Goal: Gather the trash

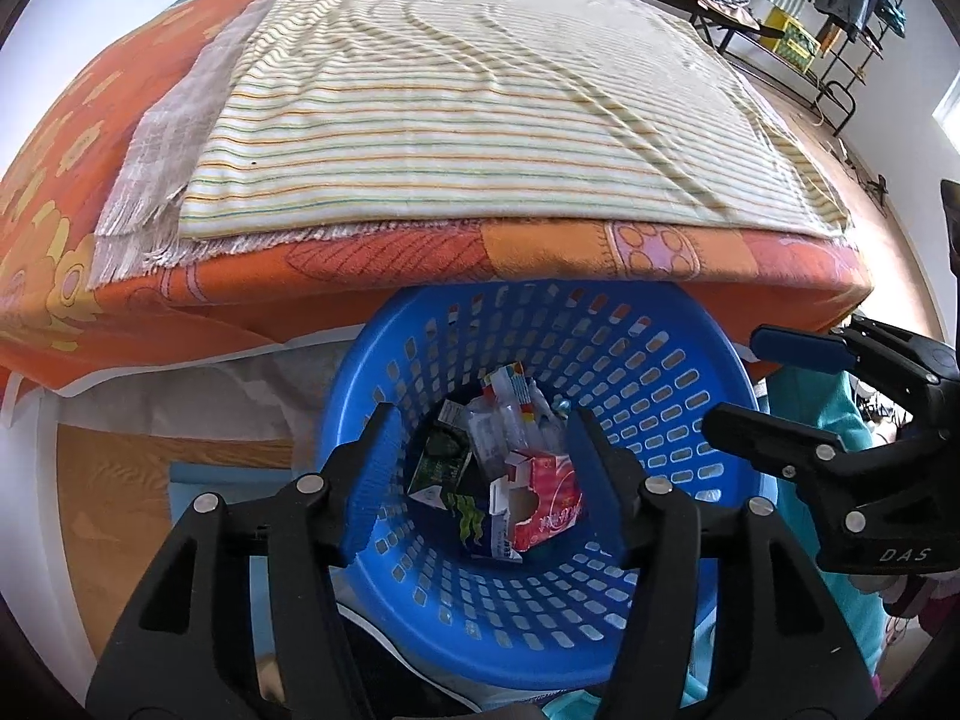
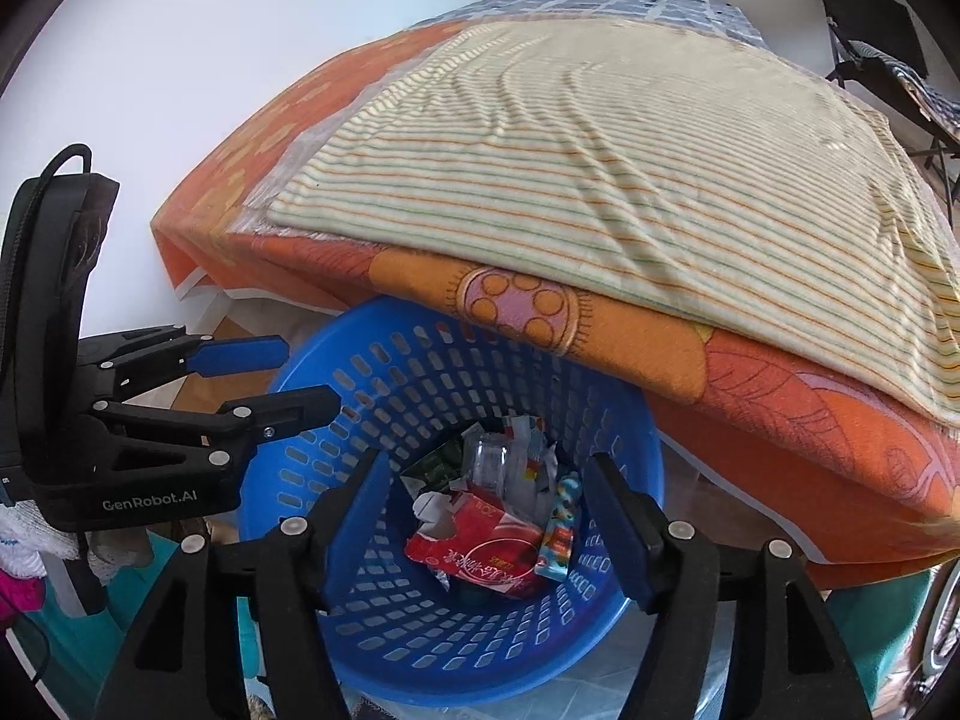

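A blue perforated basket [image 1: 660, 396] stands on the floor against the bed; it also shows in the right wrist view [image 2: 384, 372]. In it lie a torn red carton [image 1: 552, 498] [image 2: 480, 552], a green packet [image 1: 441, 468], a clear plastic piece [image 2: 489, 462], a colourful wrapper [image 2: 561, 528] and other scraps. My left gripper [image 1: 486, 480] hangs open and empty over the basket. My right gripper [image 2: 486, 528] is also open and empty over it. Each gripper shows in the other's view, the right one [image 1: 738, 378] and the left one [image 2: 306, 375], at the basket's rim.
The bed [image 1: 540, 258] with an orange patterned cover and a striped blanket [image 1: 450, 120] overhangs the basket's far rim. A metal rack with clothes [image 1: 840, 6] stands at the far right. Teal fabric [image 1: 816, 396] lies to the right of the basket.
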Motion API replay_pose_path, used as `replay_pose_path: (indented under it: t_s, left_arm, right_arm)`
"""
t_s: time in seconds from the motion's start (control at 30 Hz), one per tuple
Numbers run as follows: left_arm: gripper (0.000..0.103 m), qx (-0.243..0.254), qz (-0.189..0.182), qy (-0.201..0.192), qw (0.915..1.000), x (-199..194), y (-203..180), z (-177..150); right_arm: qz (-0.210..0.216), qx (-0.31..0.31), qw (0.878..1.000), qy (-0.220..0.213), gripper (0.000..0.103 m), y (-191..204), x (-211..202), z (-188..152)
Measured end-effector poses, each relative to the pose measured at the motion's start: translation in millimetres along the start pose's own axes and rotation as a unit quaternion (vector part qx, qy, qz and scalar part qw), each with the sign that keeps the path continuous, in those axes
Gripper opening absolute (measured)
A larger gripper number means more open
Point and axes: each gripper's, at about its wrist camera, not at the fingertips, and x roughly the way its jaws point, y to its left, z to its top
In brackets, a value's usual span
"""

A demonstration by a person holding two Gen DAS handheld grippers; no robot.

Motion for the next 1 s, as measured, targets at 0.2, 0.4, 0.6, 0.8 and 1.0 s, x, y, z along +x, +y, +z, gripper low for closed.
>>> replay_pose_path:
  t_s: [0.2, 0.4, 0.6, 0.8, 1.0]
  left_arm:
    - [0.061, -0.004, 0.009, -0.011, 0.9999, -5.8, 2.3, 6.2]
    - [0.065, -0.008, 0.015, -0.040, 0.9991, -20.9, 0.6, 19.3]
    - [0.075, -0.018, 0.009, -0.077, 0.9968, -40.2, 0.7, 34.7]
    - [0.079, -0.023, 0.008, -0.115, 0.9930, -65.2, 1.4, 51.3]
    - [0.081, -0.034, 0.008, -0.159, 0.9866, -92.1, 4.9, 66.1]
  right_arm:
    - [-0.010, 0.001, 1.000, -0.015, 0.085, -2.5, -9.1, 2.7]
    - [-0.016, 0.001, 0.999, -0.027, 0.088, -1.8, -20.2, 6.7]
    - [-0.030, -0.013, 0.998, -0.051, 0.091, 4.9, -35.4, 13.4]
    - [-0.039, -0.005, 0.996, -0.077, 0.091, 6.9, -50.6, 19.9]
    - [-0.043, 0.017, 0.993, -0.109, 0.092, 3.7, -68.9, 27.6]
